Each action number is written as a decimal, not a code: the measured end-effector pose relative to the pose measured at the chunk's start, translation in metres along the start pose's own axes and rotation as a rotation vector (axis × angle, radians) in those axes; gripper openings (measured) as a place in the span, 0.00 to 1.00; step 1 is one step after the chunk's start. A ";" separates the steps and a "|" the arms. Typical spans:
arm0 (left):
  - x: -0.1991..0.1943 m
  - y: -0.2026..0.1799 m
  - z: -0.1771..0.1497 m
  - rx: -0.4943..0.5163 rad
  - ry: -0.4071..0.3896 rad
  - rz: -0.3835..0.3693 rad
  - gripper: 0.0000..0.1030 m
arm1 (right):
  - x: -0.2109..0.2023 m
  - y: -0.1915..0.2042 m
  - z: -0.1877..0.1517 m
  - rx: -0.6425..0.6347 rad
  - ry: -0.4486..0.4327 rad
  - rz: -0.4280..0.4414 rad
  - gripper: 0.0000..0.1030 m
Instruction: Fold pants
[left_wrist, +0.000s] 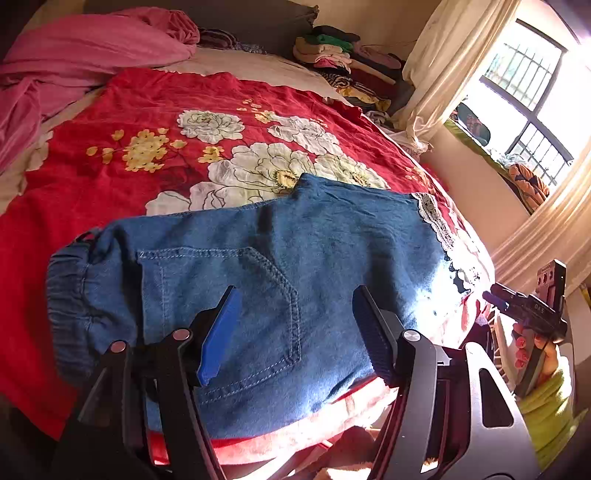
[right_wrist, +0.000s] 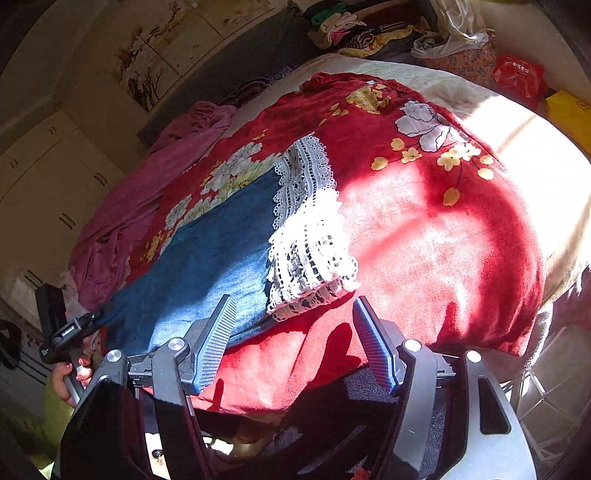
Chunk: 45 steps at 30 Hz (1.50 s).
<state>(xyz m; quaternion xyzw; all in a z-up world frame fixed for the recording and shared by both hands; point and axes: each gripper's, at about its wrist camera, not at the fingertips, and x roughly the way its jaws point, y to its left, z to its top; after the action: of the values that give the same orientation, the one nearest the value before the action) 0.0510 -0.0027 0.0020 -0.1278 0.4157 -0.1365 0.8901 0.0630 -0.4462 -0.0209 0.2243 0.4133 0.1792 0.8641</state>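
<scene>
1. The left gripper (left_wrist: 295, 332) hovers above the near edge of the bed, its jaws spread wide and holding nothing; the back pocket (left_wrist: 229, 295) of the pants shows between them.
2. The right gripper (right_wrist: 291, 343) sits over the near corner of the pants by the lace hem, jaws likewise wide apart and empty, with red cloth between them.
3. The pants (left_wrist: 258, 266), blue denim, lie flat along the near side of the bed, folded lengthwise so one leg covers the other. The elastic waistband (left_wrist: 70, 295) is at the left end, and the white lace hem (right_wrist: 306, 236) is at the right end, partly in strong sunlight.
4. Beneath them is a red blanket (left_wrist: 110, 177) printed with white and yellow flowers, spread over the bed (left_wrist: 258, 70).
5. Farther left, a pink sheet (left_wrist: 74, 55) lies bunched up.
6. At the far side, a pile of folded clothes (left_wrist: 343, 62) rests by the wall, next to a cream curtain (left_wrist: 443, 66) and a barred window (left_wrist: 528, 96).
</scene>
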 end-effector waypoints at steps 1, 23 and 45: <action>-0.006 0.005 -0.004 -0.006 -0.006 0.009 0.53 | 0.001 0.000 0.001 0.003 0.005 -0.007 0.63; -0.050 0.103 -0.039 -0.319 -0.053 0.094 0.62 | 0.033 -0.022 0.012 0.130 0.048 0.156 0.42; -0.010 0.091 -0.041 -0.315 -0.005 0.095 0.13 | 0.019 -0.018 0.011 -0.047 0.019 -0.025 0.19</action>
<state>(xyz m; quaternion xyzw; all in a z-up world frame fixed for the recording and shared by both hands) 0.0259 0.0810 -0.0476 -0.2463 0.4352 -0.0268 0.8656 0.0852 -0.4545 -0.0363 0.1969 0.4198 0.1803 0.8675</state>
